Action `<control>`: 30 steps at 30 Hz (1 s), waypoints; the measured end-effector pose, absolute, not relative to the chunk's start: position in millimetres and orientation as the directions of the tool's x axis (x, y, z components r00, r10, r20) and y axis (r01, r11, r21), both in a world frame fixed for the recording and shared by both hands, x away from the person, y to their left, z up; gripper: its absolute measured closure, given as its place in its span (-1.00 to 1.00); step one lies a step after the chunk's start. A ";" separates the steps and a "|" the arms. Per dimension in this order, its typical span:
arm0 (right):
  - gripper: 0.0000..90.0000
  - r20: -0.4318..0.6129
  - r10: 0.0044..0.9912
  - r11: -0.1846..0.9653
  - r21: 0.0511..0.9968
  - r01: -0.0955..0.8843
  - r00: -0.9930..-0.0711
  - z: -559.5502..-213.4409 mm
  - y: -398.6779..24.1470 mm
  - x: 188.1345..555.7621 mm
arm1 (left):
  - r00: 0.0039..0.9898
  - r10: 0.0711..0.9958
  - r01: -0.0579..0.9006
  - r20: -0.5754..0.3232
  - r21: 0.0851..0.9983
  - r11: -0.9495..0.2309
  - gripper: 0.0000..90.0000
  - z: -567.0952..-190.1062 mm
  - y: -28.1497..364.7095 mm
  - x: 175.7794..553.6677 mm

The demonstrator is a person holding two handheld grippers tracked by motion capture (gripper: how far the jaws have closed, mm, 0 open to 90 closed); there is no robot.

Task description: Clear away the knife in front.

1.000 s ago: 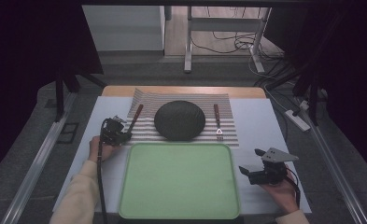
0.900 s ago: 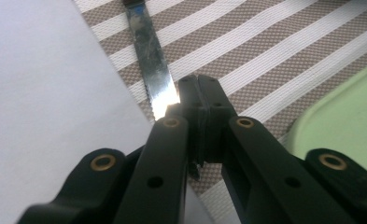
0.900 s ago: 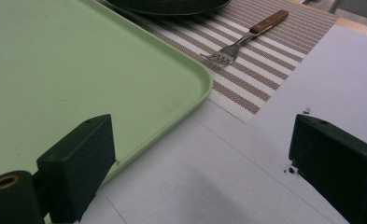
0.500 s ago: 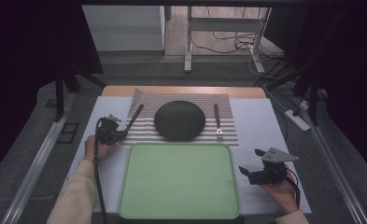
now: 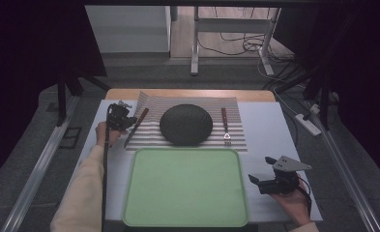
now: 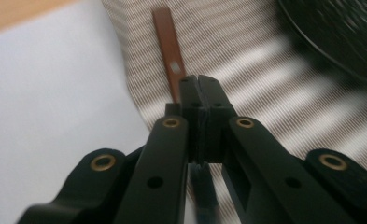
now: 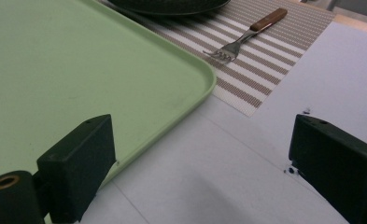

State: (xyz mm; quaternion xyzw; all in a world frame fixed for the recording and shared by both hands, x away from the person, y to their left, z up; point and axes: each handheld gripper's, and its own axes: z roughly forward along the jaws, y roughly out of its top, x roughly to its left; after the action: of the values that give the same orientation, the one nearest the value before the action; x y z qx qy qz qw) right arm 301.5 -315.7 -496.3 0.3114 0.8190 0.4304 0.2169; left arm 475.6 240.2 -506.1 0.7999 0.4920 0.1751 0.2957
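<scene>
**Left gripper moves up to the knife**

Since a second ago the left gripper (image 5: pixel 121 117) has travelled forward to the knife (image 5: pixel 136 126) on the striped placemat (image 5: pixel 236 140), jaws pressed together over its brown handle. The right gripper (image 5: pixel 259 182) stays spread beside the bare green tray (image 5: pixel 184 186). Dark plate (image 5: pixel 185 124) sits mid-mat, fork (image 5: pixel 225 126) at its right.

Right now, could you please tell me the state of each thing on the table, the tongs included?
Left tongs: shut, over the knife's handle; contact unclear.
Right tongs: open, holding nothing, beside the tray.
Knife: flat on the placemat, left of the plate.
Fork: flat on the placemat, right of the plate.
Plate: dark, empty, on the placemat.
Tray: green, empty.
Placemat: striped, spread flat.
</scene>
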 end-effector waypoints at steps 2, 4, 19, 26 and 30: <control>-0.84 -0.086 0.698 0.437 0.837 0.329 -0.711 -497.2 -316.9 298.3 | 0.446 0.895 0.696 0.008 0.625 -0.353 0.97 -509.3 237.0 492.6; -0.84 -0.085 0.705 0.433 0.838 0.332 -0.704 -497.6 -318.9 296.8 | 0.441 0.897 0.703 0.010 0.617 -0.353 0.97 -510.9 236.8 496.8; -0.84 -0.072 0.686 0.427 0.845 0.321 -0.724 -498.2 -318.2 306.0 | 0.453 0.891 0.743 -0.019 0.560 -0.366 0.97 -527.7 222.6 521.1; -0.84 -0.075 0.685 0.430 0.845 0.319 -0.725 -498.2 -316.1 306.6 | 0.527 0.850 0.711 -0.001 0.549 -0.440 0.97 -526.6 201.7 513.0; -0.84 -0.074 0.687 0.430 0.843 0.323 -0.723 -498.3 -316.6 306.4 | 0.532 0.847 0.707 -0.004 0.551 -0.442 0.97 -526.7 198.9 511.7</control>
State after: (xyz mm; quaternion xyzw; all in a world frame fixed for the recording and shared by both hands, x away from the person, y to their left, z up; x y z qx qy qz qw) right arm 306.4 -316.6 -498.3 0.3079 0.8195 0.4359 0.2088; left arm 511.7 198.9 -526.7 0.8379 0.4637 0.1375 0.2530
